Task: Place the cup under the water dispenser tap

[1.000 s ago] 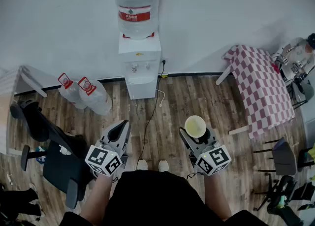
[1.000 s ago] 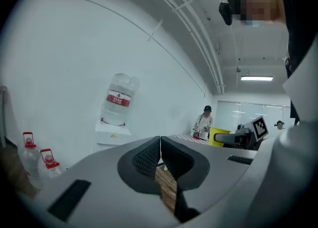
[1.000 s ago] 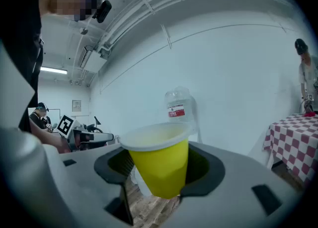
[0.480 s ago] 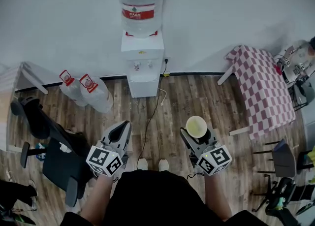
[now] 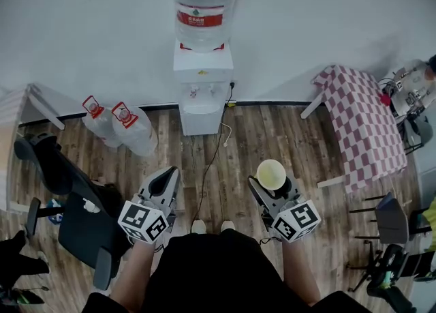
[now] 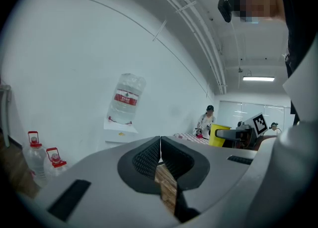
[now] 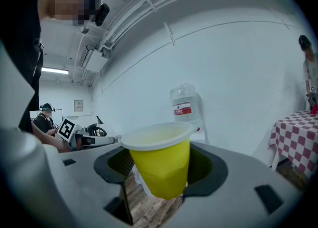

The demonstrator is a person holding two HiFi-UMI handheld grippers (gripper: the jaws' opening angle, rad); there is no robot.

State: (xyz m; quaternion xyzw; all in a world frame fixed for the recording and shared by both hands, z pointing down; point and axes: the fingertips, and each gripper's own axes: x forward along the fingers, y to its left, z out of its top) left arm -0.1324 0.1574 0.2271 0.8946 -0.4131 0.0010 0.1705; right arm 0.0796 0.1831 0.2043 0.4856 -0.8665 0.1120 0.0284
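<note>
A yellow cup (image 7: 161, 165) with a white rim stands upright between the jaws of my right gripper (image 7: 161, 172), which is shut on it; in the head view the cup (image 5: 271, 174) shows from above, pale inside. The white water dispenser (image 5: 201, 93) with a big clear bottle on top stands against the far wall, its taps (image 5: 202, 90) on the front, well ahead of both grippers. It also appears far off as the dispenser (image 6: 121, 122) and the dispenser (image 7: 186, 108). My left gripper (image 6: 160, 147) is shut with nothing in it, and it is the left gripper (image 5: 162, 183) at the lower left.
Two spare water bottles (image 5: 122, 127) lie on the wood floor left of the dispenser. A cable (image 5: 211, 158) runs from the wall across the floor. A checked-cloth table (image 5: 361, 124) stands at the right, black chairs (image 5: 68, 202) at the left.
The dispenser has grown larger and shifted slightly right in the head view as I move toward it. Both grippers keep their state; the cup stays held.
</note>
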